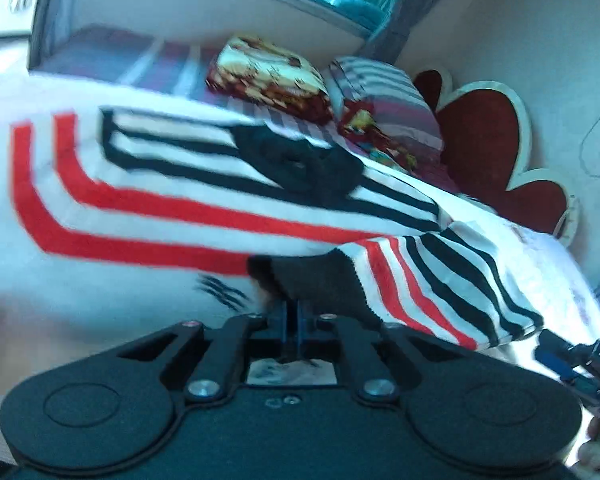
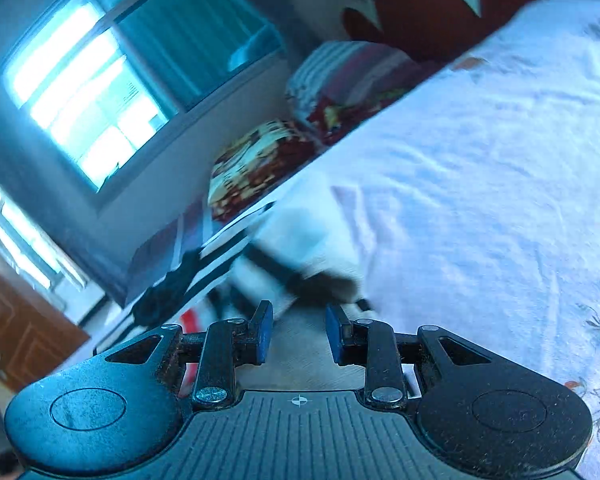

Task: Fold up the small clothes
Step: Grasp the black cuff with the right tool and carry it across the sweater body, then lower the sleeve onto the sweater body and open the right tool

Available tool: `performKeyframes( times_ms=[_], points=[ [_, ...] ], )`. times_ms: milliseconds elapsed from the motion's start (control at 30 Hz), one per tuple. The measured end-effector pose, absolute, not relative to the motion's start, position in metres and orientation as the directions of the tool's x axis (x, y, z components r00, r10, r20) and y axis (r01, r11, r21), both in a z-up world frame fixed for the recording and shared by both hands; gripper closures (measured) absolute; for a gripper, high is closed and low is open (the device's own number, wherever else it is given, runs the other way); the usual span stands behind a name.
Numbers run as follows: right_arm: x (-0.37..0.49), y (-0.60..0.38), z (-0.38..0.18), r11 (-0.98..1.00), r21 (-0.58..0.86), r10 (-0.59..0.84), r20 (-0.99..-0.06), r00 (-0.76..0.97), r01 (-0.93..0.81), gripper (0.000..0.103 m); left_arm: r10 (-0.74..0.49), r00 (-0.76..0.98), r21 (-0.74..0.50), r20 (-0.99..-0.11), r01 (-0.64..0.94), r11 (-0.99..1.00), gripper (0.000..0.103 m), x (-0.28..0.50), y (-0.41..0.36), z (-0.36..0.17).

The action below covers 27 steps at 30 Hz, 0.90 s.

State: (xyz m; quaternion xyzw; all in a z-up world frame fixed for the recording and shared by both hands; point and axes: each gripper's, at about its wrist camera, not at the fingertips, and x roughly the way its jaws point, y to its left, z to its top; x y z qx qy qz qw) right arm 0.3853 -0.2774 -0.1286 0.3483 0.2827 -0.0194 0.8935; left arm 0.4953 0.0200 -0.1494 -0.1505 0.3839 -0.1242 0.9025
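Your left gripper is pinched on the dark cuff of the white knit garment with red and black stripes, which stretches away leftward over the white floral bedsheet. Your right gripper is spread, empty, just short of the garment's right edge.

Matte black left tongs: two round discs with raised rings, slotted link arms, silver screws, small red-tipped screw heads, dark blue pads pressed together. Right tongs alike but dusty and scuffed, ribbed centre plate with a white crosshair mark, blue pads set apart.
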Motion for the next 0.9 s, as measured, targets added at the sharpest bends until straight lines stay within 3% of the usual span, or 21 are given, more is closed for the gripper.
performKeyframes(
  times_ms=[67,100,133,400,600,667,700,900],
  points=[
    [0.387,-0.289,-0.129,0.721,0.651,0.186,-0.512,0.838,0.238,0.061,-0.312,0.690,-0.341,-0.653,0.100,0.935,0.099,0.493,0.030,-0.145],
    [0.388,-0.293,-0.128,0.704,0.669,0.194,-0.504,0.842,0.238,0.041,-0.304,0.691,-0.336,-0.656,0.093,0.937,0.099,0.494,0.036,-0.143],
    [0.387,-0.297,-0.129,0.684,0.692,0.207,-0.488,0.848,0.231,0.037,-0.298,0.690,-0.332,-0.659,0.088,0.939,0.099,0.494,0.040,-0.143],
    [0.412,-0.317,-0.150,0.463,0.861,0.371,-0.402,0.837,0.208,0.038,-0.277,0.687,-0.303,-0.672,0.086,0.949,0.099,0.496,0.045,-0.141],
    [0.421,-0.345,-0.166,0.352,0.903,0.370,-0.378,0.849,0.248,0.055,-0.262,0.690,-0.285,-0.675,0.084,0.955,0.099,0.498,0.048,-0.142],
    [0.423,-0.348,-0.169,0.373,0.888,0.367,-0.408,0.836,0.270,0.086,-0.253,0.689,-0.271,-0.679,0.086,0.959,0.099,0.498,0.046,-0.142],
    [0.425,-0.348,-0.168,0.410,0.866,0.361,-0.443,0.821,0.286,0.097,-0.251,0.693,-0.270,-0.676,0.084,0.959,0.099,0.497,0.046,-0.140],
    [0.417,-0.331,-0.160,0.591,0.766,0.318,-0.509,0.800,0.253,0.097,-0.214,0.687,-0.206,-0.694,0.095,0.974,0.099,0.504,0.040,-0.147]
  ],
)
